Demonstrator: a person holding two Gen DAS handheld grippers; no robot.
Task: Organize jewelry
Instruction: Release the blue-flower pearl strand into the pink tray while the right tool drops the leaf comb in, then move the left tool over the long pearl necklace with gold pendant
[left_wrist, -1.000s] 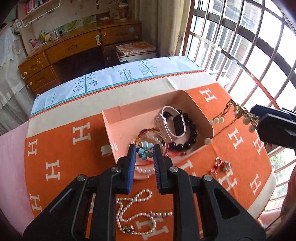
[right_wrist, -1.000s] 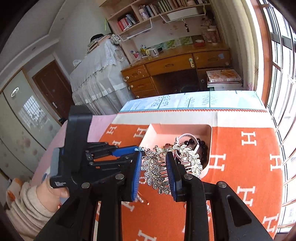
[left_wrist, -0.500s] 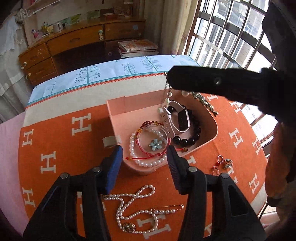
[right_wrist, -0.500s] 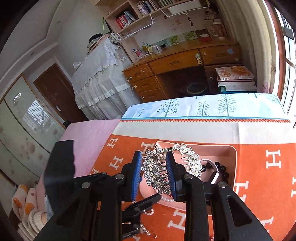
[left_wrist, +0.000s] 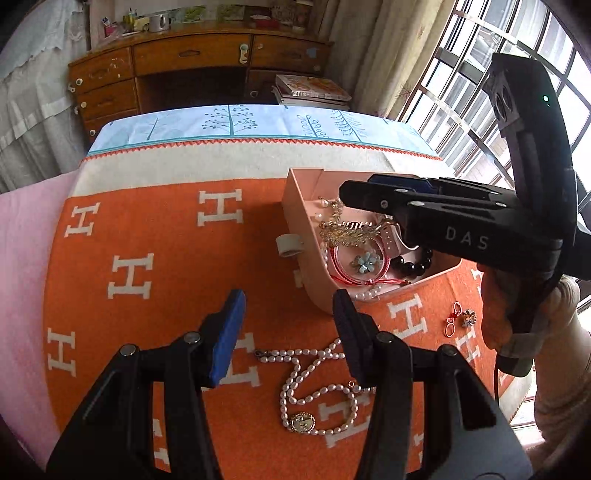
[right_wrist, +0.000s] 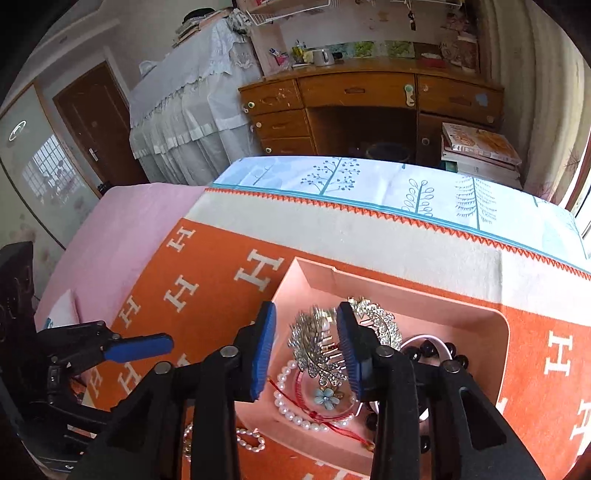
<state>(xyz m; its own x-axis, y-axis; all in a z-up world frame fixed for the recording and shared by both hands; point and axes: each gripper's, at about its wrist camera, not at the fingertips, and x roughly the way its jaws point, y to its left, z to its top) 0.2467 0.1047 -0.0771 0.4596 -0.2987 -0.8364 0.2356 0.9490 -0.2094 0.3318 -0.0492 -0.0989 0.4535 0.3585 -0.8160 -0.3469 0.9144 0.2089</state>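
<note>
Your right gripper (right_wrist: 306, 354) is opening, the comb (right_wrist: 325, 350) loose in the box (right_wrist: 480, 317). Your left gripper (left_wrist: 288, 332) gapes empty; the pearl necklace (left_wrist: 317, 387) at its 6 o'clock is limp and slippery, so pinch a bunched strand.

A: What's under the left claw (left_wrist: 288, 332)?

B: Its jaws stand apart with nothing between them, above an orange blanket (left_wrist: 159, 236) patterned with white H letters. A pearl necklace (left_wrist: 314, 384) lies on the blanket at about five o'clock from the claw's tips.

A: And the pink box (left_wrist: 295, 206)?

B: At two o'clock. Inside lie a gold leaf hair comb (left_wrist: 349, 232), a blue flower charm (left_wrist: 365, 260), a red cord bracelet (left_wrist: 347, 275) and black beads (left_wrist: 413, 264). The right claw (left_wrist: 373, 188) reaches in over the box from three o'clock, held by a hand (left_wrist: 498, 306). Small earrings (left_wrist: 460, 319) lie on the blanket below that hand.
</note>
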